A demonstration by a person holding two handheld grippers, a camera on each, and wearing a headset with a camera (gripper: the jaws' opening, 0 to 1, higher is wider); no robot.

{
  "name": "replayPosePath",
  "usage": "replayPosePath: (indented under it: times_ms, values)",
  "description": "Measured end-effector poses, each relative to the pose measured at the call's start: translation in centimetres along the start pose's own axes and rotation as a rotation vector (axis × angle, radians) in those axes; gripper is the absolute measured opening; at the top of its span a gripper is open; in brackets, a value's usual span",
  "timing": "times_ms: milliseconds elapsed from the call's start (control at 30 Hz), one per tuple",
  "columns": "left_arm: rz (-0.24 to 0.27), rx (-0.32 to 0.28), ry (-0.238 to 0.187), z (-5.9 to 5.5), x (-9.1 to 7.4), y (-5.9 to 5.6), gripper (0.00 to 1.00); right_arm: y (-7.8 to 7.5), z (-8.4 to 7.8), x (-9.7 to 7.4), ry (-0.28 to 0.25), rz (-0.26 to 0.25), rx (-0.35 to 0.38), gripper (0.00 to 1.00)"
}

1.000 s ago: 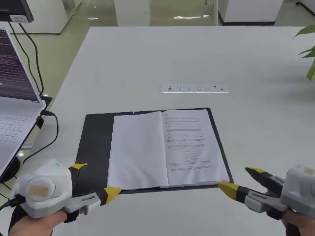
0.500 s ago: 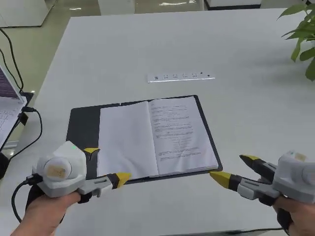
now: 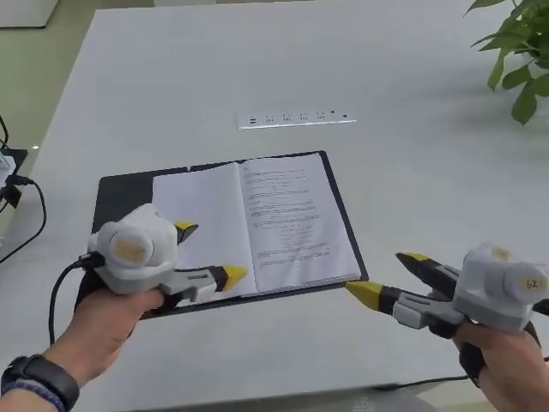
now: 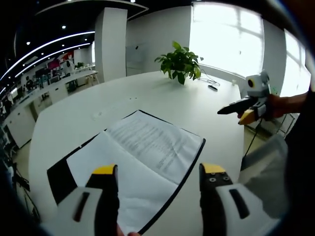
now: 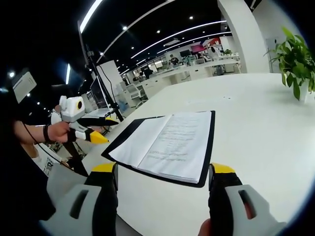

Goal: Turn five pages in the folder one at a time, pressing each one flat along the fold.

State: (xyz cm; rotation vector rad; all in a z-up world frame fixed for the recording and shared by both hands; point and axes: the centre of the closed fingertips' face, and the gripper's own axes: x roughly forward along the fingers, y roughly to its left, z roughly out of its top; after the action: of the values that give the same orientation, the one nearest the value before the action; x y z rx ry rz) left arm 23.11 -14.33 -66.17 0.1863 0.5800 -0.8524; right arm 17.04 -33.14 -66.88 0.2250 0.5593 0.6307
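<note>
Broadly, the white table [image 3: 257,51] takes up most of the head view, bare across its whole upper half. The folder [image 3: 124,193] lies open and flat at centre, its black cover showing as a wide band on the left and a thin rim elsewhere. A blank page [image 3: 206,215] lies left of the fold and a printed page [image 3: 292,223] right of it. A plant [image 3: 519,51] leans in at the upper right corner, well apart from the folder.

At lower left, a hand holds the left gripper [image 3: 208,251] over the folder's lower left part, pointing right, jaws spread with nothing between them (whether it touches the paper I cannot tell). At lower right, the right gripper [image 3: 386,275] hangs over bare table just off the folder's lower right corner, pointing left, jaws likewise parted and holding nothing.

A socket strip [image 3: 296,118] sits above the folder's top edge, apart from it. A black cable [image 3: 34,223] loops at the left edge.
</note>
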Motion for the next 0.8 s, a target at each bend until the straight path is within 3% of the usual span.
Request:
replayPosePath:
  times_ms: [133,367,567,800]
  values:
    - [-0.028,0.020,-0.007,1.3,1.9,-0.6,0.65,0.0,-0.1,0.1,0.004,0.004,0.001,0.74]
    - [-0.085,0.050,-0.014,3.3,5.8,-2.8,0.65,-0.1,-0.1,0.0,0.006,0.006,0.008,0.73]
    - [-0.115,0.078,0.008,3.9,9.1,-5.0,0.65,-0.1,-0.5,-0.4,0.020,0.008,0.010,0.73]
    - [-0.130,0.118,0.050,3.3,12.7,-6.3,0.66,-0.8,-0.7,-1.0,0.016,-0.004,0.023,0.73]
